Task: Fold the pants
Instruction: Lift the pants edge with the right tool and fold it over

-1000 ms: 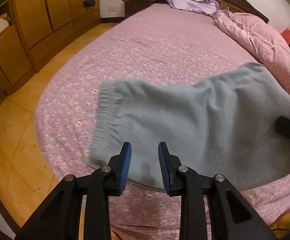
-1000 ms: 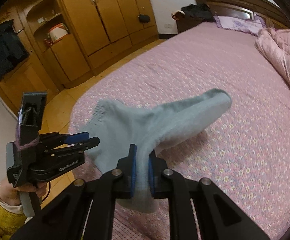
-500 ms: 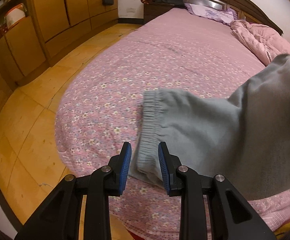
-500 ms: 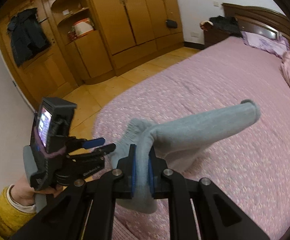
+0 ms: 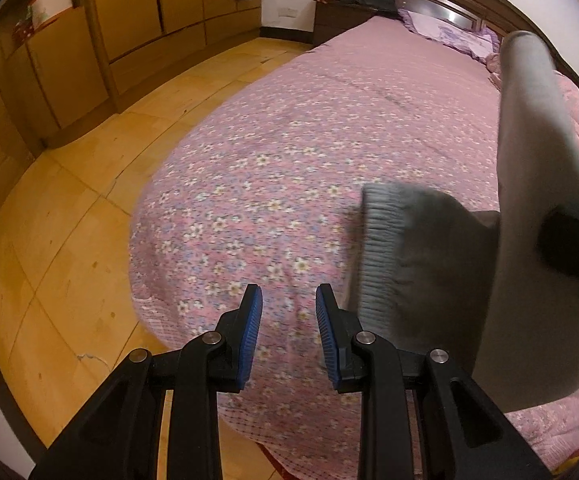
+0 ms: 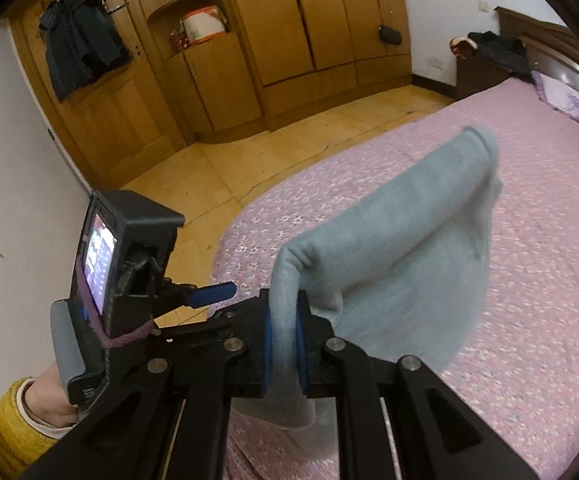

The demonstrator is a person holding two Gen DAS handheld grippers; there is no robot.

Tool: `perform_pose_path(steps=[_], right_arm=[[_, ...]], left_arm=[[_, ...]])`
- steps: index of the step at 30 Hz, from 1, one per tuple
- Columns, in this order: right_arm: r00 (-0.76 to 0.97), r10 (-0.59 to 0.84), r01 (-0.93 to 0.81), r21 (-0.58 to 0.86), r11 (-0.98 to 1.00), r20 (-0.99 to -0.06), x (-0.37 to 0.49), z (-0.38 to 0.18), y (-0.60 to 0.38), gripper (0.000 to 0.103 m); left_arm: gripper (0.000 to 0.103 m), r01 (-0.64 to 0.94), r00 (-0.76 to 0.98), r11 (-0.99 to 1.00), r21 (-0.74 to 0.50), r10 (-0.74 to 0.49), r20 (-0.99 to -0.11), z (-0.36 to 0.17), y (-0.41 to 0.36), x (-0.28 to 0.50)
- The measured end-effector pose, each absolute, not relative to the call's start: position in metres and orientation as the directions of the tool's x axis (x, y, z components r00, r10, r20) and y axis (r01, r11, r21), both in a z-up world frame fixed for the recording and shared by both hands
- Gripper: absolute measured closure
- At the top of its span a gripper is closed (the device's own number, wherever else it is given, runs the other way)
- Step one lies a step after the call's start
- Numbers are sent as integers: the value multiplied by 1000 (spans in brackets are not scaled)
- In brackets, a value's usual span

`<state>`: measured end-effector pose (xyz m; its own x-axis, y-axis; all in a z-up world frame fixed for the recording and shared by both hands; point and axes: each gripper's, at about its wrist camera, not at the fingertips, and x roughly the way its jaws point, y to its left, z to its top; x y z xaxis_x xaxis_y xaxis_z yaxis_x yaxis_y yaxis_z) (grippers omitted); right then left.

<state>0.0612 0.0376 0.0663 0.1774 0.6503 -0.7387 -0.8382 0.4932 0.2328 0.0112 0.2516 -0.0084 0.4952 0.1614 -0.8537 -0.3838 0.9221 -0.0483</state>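
We've got the right gripper clamped on a fold of the grey pants, which hang lifted above the near corner of the bed. Our left gripper has its jaws apart with nothing between them, over the bed's near edge just left of the ribbed waistband. Wooden floor lies left of the bed.

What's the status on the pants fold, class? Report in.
Right claw shut on grey pants, lifted over bed. Left claw open, empty. Nothing in the way.
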Motion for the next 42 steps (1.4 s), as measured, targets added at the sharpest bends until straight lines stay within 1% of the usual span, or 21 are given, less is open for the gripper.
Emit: perform_pose_path(steps=[7, 14, 18, 20, 21, 22, 23, 25, 27, 32, 35, 42], right_arm=[[98, 617, -841, 266, 470, -781, 70, 27, 73, 93], [50, 595, -836, 292, 464, -802, 77, -4, 96, 92], [42, 603, -822, 316, 474, -796, 77, -8, 83, 84], [36, 610, -817, 328, 474, -791, 77, -5, 80, 71], [39, 610, -818, 326, 474, -791, 76, -3, 78, 68], [53, 609, -820, 314, 479, -791, 74, 0, 74, 61], [66, 608, -820, 304, 485, -791, 72, 2, 77, 57], [82, 620, -818, 303, 489, -780, 70, 11, 70, 54], [93, 630, -814, 306, 494, -771, 68, 18, 58, 48], [187, 607, -789, 250, 561, -773, 72, 30, 27, 44], [229, 583, -766, 225, 602, -779, 78, 32, 8, 44], [256, 527, -691, 228, 686, -811, 96, 19, -23, 43]], left_arm=[[82, -414, 477, 909, -54, 166, -863, -19, 273, 12], [82, -428, 469, 902, -45, 180, -865, -22, 286, 12], [82, -435, 471, 900, -38, 192, -861, -17, 289, 12], [82, -436, 477, 899, -38, 195, -857, -12, 290, 12], [82, -436, 481, 899, -42, 193, -855, -10, 290, 12], [82, -434, 488, 899, -53, 185, -853, -7, 290, 12], [82, -432, 495, 900, -66, 175, -851, -4, 291, 11], [82, -424, 514, 900, -99, 149, -845, 4, 290, 11], [82, -411, 532, 904, -122, 129, -837, 10, 287, 12], [82, -365, 566, 913, -182, 63, -822, 22, 276, 18], [82, -334, 572, 918, -216, 15, -820, 23, 269, 24], [82, -278, 517, 935, -220, -47, -855, 4, 251, 42]])
